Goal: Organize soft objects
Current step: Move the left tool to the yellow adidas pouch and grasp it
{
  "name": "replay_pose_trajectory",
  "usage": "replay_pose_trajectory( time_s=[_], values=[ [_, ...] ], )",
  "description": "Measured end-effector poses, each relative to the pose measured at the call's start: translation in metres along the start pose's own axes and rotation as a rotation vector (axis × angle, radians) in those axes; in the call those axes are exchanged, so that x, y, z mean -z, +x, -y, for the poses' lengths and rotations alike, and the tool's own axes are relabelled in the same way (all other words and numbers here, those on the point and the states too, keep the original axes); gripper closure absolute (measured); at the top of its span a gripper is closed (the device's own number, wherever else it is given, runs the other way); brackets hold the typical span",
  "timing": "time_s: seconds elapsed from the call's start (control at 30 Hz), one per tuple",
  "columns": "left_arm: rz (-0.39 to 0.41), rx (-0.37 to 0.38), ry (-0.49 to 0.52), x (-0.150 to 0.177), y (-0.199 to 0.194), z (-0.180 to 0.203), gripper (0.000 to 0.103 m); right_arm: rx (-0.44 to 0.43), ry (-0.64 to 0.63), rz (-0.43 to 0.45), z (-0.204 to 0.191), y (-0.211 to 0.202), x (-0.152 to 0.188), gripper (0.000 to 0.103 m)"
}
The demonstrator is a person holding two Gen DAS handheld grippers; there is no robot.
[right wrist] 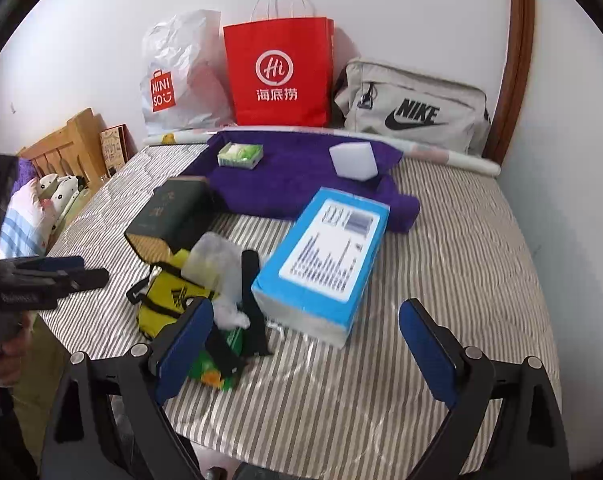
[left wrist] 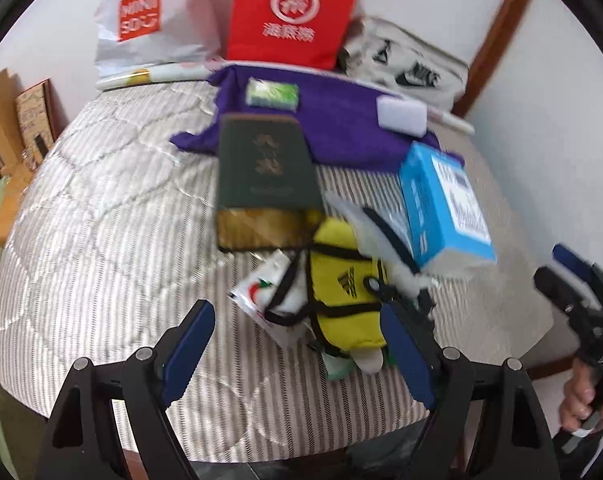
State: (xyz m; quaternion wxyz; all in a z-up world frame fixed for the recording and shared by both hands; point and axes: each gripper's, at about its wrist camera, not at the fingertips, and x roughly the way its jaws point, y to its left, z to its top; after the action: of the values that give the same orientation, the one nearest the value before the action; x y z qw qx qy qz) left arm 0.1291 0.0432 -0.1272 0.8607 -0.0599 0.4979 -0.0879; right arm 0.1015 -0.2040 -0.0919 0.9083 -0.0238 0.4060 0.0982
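Observation:
On the striped bed (left wrist: 101, 240) lies a pile: a yellow pouch with black straps (left wrist: 345, 292) (right wrist: 169, 296), a white packet (left wrist: 265, 292), a clear plastic bag (right wrist: 213, 260) and a green packet (right wrist: 217, 364). A blue tissue pack (left wrist: 445, 208) (right wrist: 325, 256) lies to the right. A purple towel (left wrist: 321, 120) (right wrist: 285, 176) further back carries a white sponge (left wrist: 401, 114) (right wrist: 353, 160) and a green sponge pack (left wrist: 271, 94) (right wrist: 239, 155). My left gripper (left wrist: 297, 320) is open over the pouch. My right gripper (right wrist: 305, 320) is open, empty, near the tissue pack.
A dark green book (left wrist: 263, 172) (right wrist: 169, 212) lies by the pile. Against the wall stand a white Miniso bag (right wrist: 181, 76), a red paper bag (right wrist: 279, 72) and a grey Nike bag (right wrist: 413, 108). A wooden headboard (right wrist: 65, 144) and pillows are at left.

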Motion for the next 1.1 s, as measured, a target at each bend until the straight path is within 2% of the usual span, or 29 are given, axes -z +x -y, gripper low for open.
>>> replay_pose_trajectory(
  time_s=[0.23,0.3,0.43,0.67,0.7,0.73,0.97,1.1],
  values=[
    [-0.071,-0.008,0.113,0.010,0.049,0.035,0.018,-0.012,0.024,0.003,0.009,0.007,0.021,0.010],
    [-0.075,0.005,0.107,0.010,0.055,0.037,0.017,-0.017,0.043,-0.014,0.013,0.014,0.025,0.010],
    [-0.079,-0.019,0.139,0.010,0.063,0.044,0.017,-0.054,0.082,-0.070,0.021,0.029,0.035,0.010],
    [-0.063,-0.084,0.181,0.013,0.071,0.058,0.014,-0.083,0.099,-0.081,0.023,0.037,0.043,0.010],
    [-0.053,-0.079,0.168,0.013,0.069,0.057,0.018,-0.086,0.100,-0.081,0.024,0.038,0.043,0.010],
    [-0.040,-0.070,0.154,0.013,0.067,0.055,0.026,-0.090,0.102,-0.081,0.024,0.038,0.044,0.010],
    [-0.021,0.023,0.135,0.014,0.050,0.043,0.037,-0.119,0.096,-0.097,0.019,0.042,0.050,0.010],
    [0.006,0.071,0.128,0.015,0.032,0.039,0.037,-0.144,0.083,-0.098,0.013,0.044,0.051,0.010]
  ],
)
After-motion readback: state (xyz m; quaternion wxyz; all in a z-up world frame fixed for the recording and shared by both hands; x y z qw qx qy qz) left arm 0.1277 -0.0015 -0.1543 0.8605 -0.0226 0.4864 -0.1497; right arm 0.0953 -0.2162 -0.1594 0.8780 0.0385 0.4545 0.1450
